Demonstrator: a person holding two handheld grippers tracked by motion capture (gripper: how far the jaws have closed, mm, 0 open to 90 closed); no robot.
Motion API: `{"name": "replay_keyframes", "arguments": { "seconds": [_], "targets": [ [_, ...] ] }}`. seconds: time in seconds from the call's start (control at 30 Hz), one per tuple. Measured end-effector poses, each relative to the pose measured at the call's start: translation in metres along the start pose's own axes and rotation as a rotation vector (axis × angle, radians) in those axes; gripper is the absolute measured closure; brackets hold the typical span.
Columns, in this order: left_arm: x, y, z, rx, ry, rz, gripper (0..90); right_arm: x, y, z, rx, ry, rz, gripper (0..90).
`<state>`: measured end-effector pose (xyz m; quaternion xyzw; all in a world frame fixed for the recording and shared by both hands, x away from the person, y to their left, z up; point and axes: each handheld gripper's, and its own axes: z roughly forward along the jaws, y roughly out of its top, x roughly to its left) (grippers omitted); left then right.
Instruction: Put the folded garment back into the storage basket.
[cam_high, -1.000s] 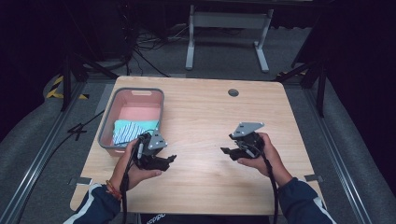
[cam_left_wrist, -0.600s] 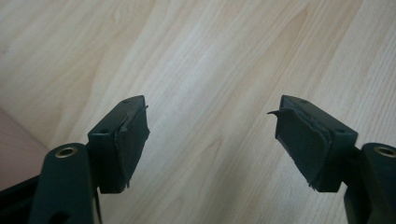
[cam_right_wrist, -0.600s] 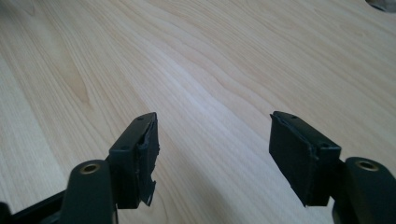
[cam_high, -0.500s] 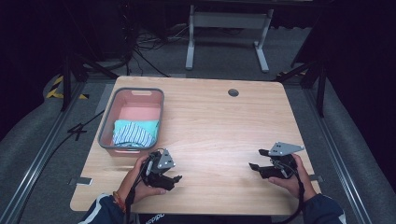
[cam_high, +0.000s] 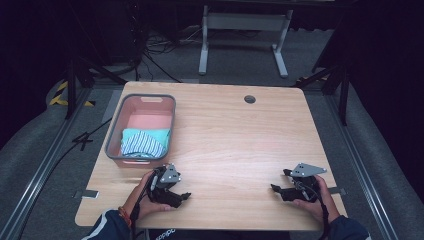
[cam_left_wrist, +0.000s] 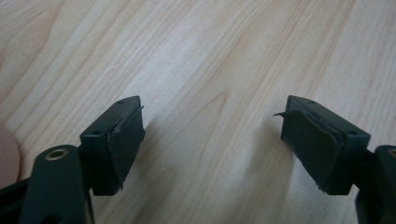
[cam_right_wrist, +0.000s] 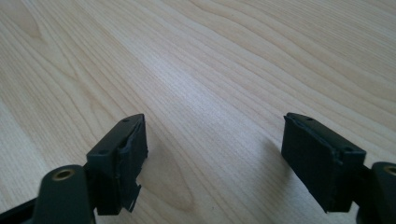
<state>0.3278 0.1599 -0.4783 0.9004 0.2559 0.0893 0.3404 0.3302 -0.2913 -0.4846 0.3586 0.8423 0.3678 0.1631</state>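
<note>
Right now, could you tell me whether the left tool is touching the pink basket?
Apart. The high view shows a strip of bare table between the left tool and the near wall of the pink basket; its jaws stand open over wood.

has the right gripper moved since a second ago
Yes. The right gripper, jaws open and just opening, has moved from mid-table toward the table's near right corner.

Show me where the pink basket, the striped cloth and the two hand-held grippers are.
Pink basket (cam_high: 142, 98): high view, far rim.
Striped cloth (cam_high: 143, 143): high view, middle of the folded fabric.
Left gripper (cam_high: 184, 196): high view, at its fingers' tips.
Right gripper (cam_high: 275, 188): high view, at its fingers' tips.
</note>
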Motion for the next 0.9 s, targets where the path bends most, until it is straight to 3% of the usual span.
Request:
{"name": "replay_keyframes", "arguments": {
  "seconds": [0.2,0.6,0.7,0.9],
  "targets": [
    [0.0028,-0.0024,0.0041,-0.038,0.009,-0.015,14.3,-0.0005,-0.0022,-0.0001,-0.008,0.002,0.019,21.3],
    [0.0034,-0.0014,0.0052,-0.036,0.009,-0.011,12.9,-0.0003,-0.0023,-0.0002,-0.008,0.002,0.017,21.2],
    [0.0043,-0.0011,0.0055,-0.034,0.002,-0.009,12.4,-0.0003,-0.0033,-0.0009,0.001,-0.014,0.035,16.4],
    [0.0051,0.0001,0.0069,-0.03,0.008,-0.014,9.3,-0.001,-0.0044,-0.0019,0.0,-0.016,0.035,16.4]
  ]
}}
